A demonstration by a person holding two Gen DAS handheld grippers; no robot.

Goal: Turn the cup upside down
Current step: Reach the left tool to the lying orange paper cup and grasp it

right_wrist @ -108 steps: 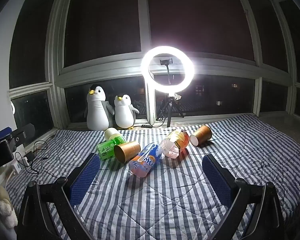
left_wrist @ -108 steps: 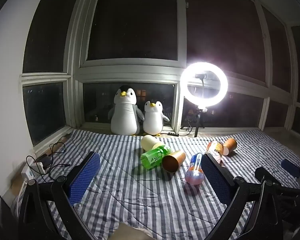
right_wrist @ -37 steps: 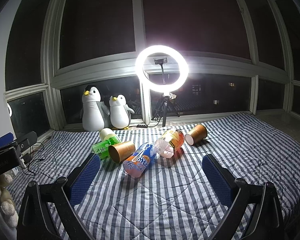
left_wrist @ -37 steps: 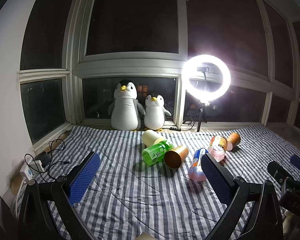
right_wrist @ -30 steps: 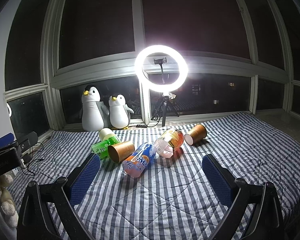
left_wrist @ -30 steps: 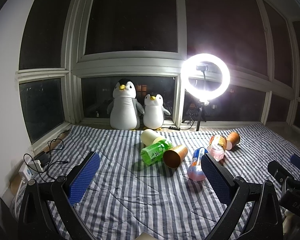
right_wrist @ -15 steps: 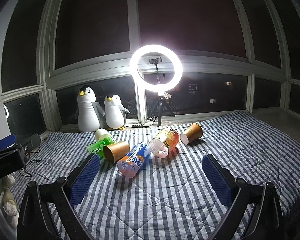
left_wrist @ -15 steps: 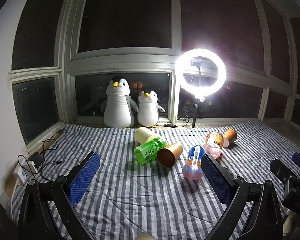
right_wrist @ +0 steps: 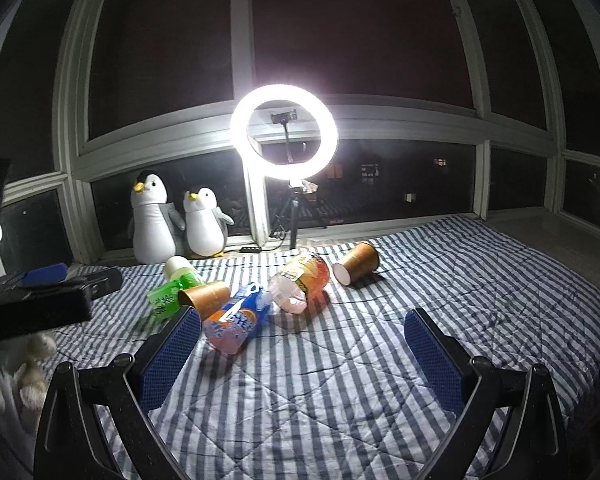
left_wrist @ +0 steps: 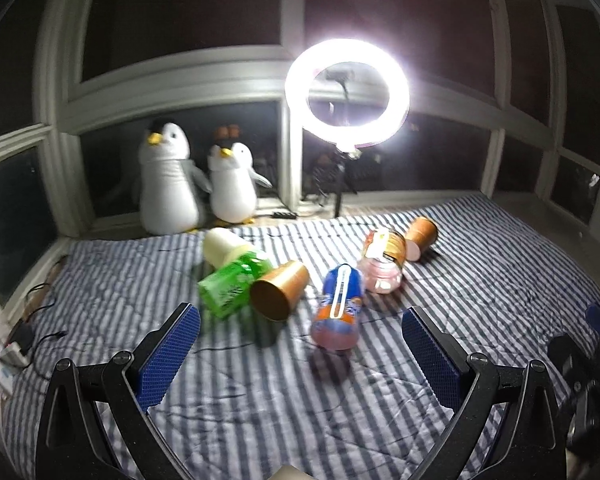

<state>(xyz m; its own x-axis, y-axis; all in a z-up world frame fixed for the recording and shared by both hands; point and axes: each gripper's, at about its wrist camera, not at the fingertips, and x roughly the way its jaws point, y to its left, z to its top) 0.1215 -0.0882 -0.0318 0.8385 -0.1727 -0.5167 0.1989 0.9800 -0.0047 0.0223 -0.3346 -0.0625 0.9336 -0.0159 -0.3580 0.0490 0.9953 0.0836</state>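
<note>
Currently, left wrist view: the left claw [left_wrist: 300,350] hangs above the striped bed cover [left_wrist: 260,400] with its blue-padded fingers [left_wrist: 168,356] wide apart, holding nothing. Ahead of it the near cup [left_wrist: 278,290], brown paper, lies on its side with its open mouth turned toward the camera; it touches the green bottle [left_wrist: 232,282], which also lies flat, with its pale cap end pointing toward the window. Just right of the cup lies a blue-and-orange bottle [left_wrist: 338,306], base toward the camera. Beyond that a pink-and-orange bottle [left_wrist: 382,260] lies beside the far cup [left_wrist: 420,236], also tipped on its side. Two penguin plush toys [left_wrist: 196,184] stand at the window sill, and a lit ring light [left_wrist: 346,94] on a tripod stands to their right. Cables and a power strip [left_wrist: 14,354] sit at the left bed edge. This view is slightly motion-blurred. Right wrist view: the right claw [right_wrist: 302,354] likewise has its fingers [right_wrist: 170,360] spread apart and empty, over the bed cover [right_wrist: 340,400]. The near cup [right_wrist: 204,294] shows just above the left finger, on its side, against the green bottle [right_wrist: 172,290]. The blue-and-orange bottle [right_wrist: 236,320] and the pink-and-orange bottle [right_wrist: 300,278] lie centre frame; the far cup [right_wrist: 356,266] lies on its side with its white base toward the camera, well apart from both fingers. The left claw's body [right_wrist: 40,300] is visible at the left edge. Penguins [right_wrist: 176,222] and ring light [right_wrist: 284,130] appear at the back.
</note>
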